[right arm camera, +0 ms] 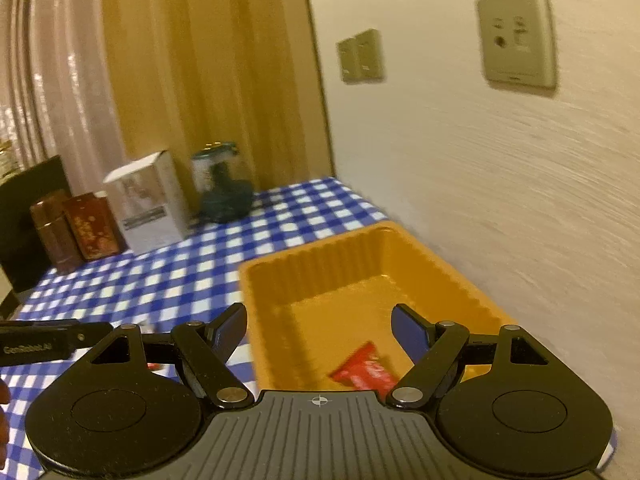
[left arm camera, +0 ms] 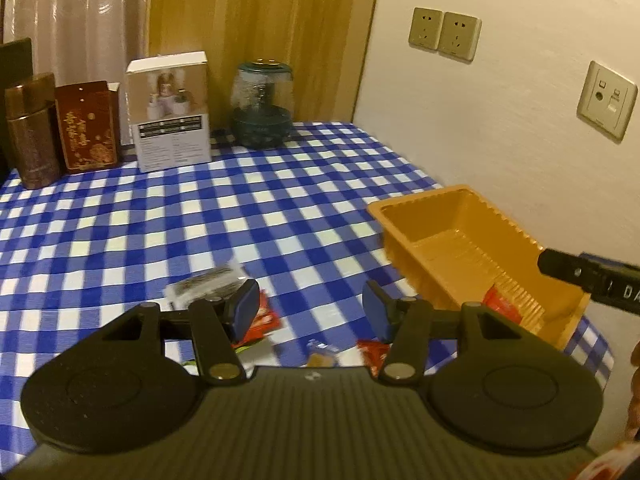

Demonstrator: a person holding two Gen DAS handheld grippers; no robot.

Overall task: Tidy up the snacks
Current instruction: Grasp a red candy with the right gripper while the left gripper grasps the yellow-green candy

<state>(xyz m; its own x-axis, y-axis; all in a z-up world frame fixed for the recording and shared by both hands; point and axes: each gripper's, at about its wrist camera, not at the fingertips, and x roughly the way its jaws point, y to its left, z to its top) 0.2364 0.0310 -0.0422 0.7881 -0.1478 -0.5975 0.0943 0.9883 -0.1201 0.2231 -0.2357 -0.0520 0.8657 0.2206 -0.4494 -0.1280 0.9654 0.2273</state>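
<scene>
An orange plastic tray [left arm camera: 416, 199] stands on the blue-checked tablecloth by the wall, with one red snack packet [left arm camera: 500, 302] lying in its near end. My left gripper [left arm camera: 311, 312] hangs open above the cloth left of the tray, nothing between its pads. Below it lie a black-and-white packet [left arm camera: 208, 284], a red packet [left arm camera: 266, 320], a small packet [left arm camera: 320, 354] and another red packet [left arm camera: 370, 354]. My right gripper [right arm camera: 320, 332] is open over the tray [right arm camera: 332, 276], above the red packet [right arm camera: 364, 372], holding nothing.
Along the table's far edge stand a bronze canister [left arm camera: 32, 132], a red box [left arm camera: 86, 124], a white box [left arm camera: 170, 112] and a glass jar [left arm camera: 262, 106]. A white wall with sockets [left arm camera: 444, 34] runs close along the tray's right side.
</scene>
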